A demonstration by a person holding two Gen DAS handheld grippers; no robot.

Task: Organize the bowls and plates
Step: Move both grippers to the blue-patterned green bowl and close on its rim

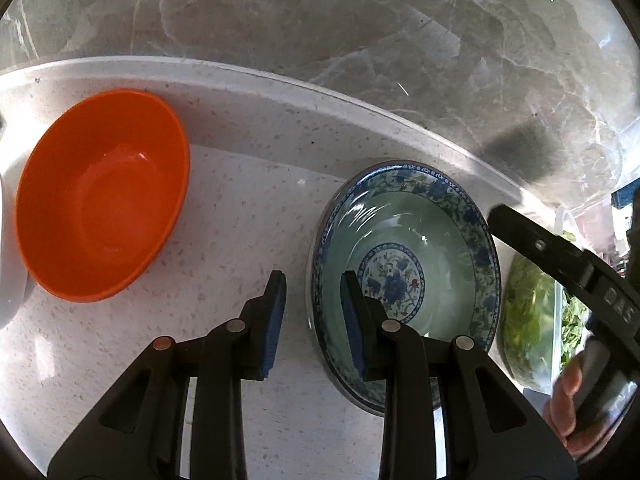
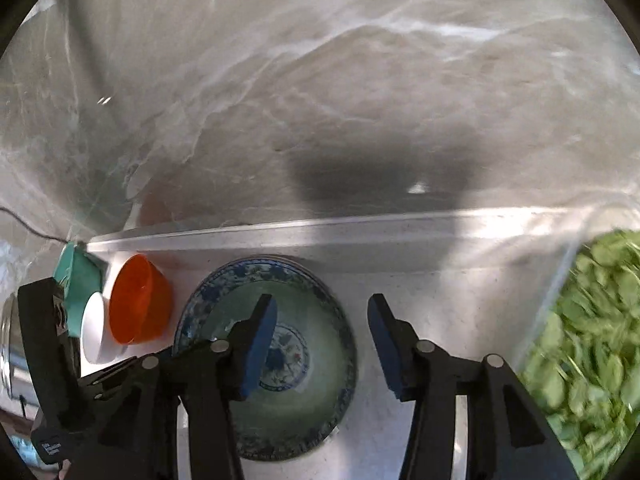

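While I hold both tongs over the speckled counter (image 1: 248, 216), my left tongs (image 1: 313, 312) sit nearest, jaws apart with nothing between them: the left pad hangs over bare counter, the right pad over the near-left rim of the blue flowered bowl (image 1: 404, 280). That bowl seems to sit nested in a matching patterned dish, though I can't tell whether it's one piece or two. My right tongs (image 2: 322, 344) are spread wide and hold nothing too, left pad hovering above the middle of the same bowl, right pad over the counter just to its right. From the left camera I can see my right hand (image 1: 564, 400) wrapped around the other tool at the edge of the picture.

Off to the left of the flowered bowl, well apart from it, sits the orange bowl (image 1: 104, 196), upright and open. Beyond that, in the right camera, a white bowl (image 2: 94, 328) rests just beside the orange one, with something teal (image 2: 78, 280) behind it. On the far right is a clear tub of green leaves (image 2: 592, 340). Furthest back, a raised ledge runs along the counter, and the marble wall (image 2: 320, 100) rises behind it
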